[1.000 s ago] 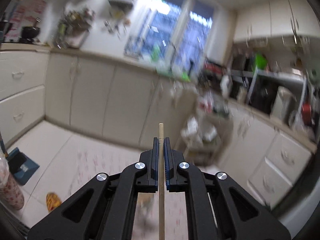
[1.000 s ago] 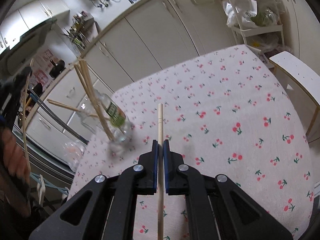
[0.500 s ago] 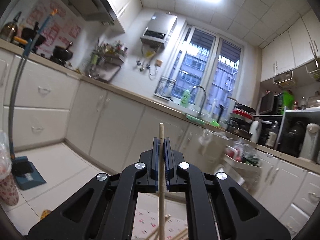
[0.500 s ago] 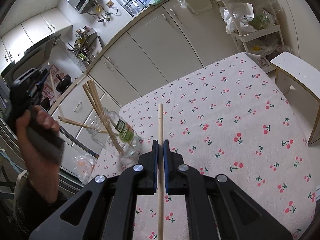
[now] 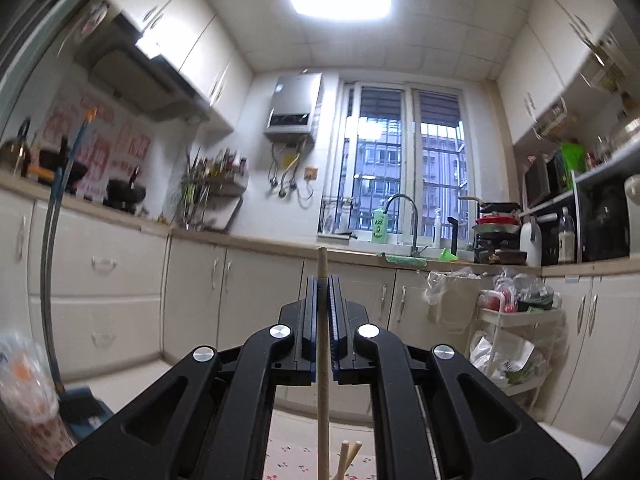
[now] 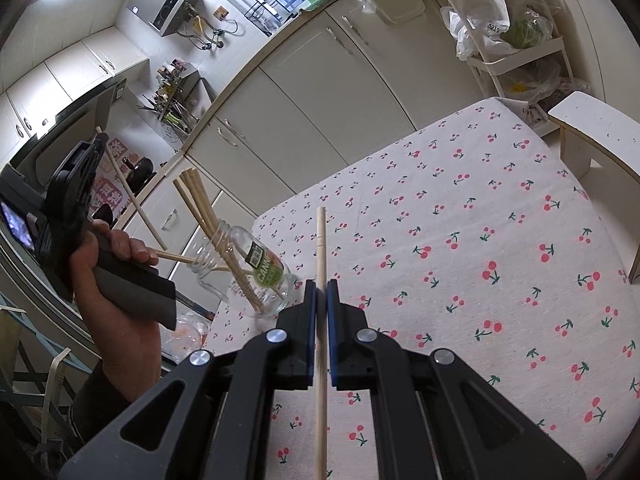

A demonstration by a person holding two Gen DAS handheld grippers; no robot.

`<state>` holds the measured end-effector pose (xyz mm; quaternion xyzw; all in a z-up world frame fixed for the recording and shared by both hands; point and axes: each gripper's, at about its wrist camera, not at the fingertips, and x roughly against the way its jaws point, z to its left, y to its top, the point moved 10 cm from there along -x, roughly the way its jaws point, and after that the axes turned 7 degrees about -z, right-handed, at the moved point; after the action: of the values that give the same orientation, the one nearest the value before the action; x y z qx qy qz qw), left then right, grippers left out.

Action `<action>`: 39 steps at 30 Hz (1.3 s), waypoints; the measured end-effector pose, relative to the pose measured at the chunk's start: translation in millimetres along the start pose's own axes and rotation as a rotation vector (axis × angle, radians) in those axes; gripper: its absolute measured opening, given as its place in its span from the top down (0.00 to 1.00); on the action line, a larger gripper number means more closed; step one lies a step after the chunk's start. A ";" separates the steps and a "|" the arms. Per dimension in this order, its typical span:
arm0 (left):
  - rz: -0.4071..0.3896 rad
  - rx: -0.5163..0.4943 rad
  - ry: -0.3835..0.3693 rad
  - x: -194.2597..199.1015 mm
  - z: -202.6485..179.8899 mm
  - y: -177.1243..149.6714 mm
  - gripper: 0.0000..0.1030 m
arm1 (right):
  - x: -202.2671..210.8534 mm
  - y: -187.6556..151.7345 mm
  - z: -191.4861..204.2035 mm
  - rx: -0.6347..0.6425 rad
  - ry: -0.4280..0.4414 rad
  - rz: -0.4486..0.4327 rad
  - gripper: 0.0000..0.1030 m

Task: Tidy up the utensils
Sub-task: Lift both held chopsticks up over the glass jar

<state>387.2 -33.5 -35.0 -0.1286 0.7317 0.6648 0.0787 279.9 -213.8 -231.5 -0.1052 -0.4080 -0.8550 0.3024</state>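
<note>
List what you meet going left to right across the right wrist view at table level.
left gripper in the person's hand → glass jar of chopsticks → chopstick clamped in the right gripper → cherry-print tablecloth → white stool

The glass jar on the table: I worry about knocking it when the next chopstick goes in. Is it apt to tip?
Probably somewhat. The jar is tall and narrow, and its chopsticks lean far out to one side, so weight sits high. Being clear glass, it would likely break if it fell. The tablecloth may limit sliding.
</note>
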 end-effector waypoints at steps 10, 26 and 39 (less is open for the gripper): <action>0.092 0.023 0.004 0.8 0.1 -32.4 0.95 | 3.2 0.7 1.7 -0.010 0.012 -0.004 0.94; 0.340 0.103 -0.042 21.5 46.5 -93.8 0.94 | 15.3 12.0 23.8 0.039 0.047 -0.056 0.94; 0.232 0.158 -0.049 2.3 49.0 -42.8 0.94 | 14.1 8.1 26.0 0.032 0.061 -0.048 0.94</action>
<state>394.8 11.4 -81.5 -0.0205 0.7895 0.6127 0.0290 271.9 -204.0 -203.6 -0.0643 -0.4148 -0.8581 0.2957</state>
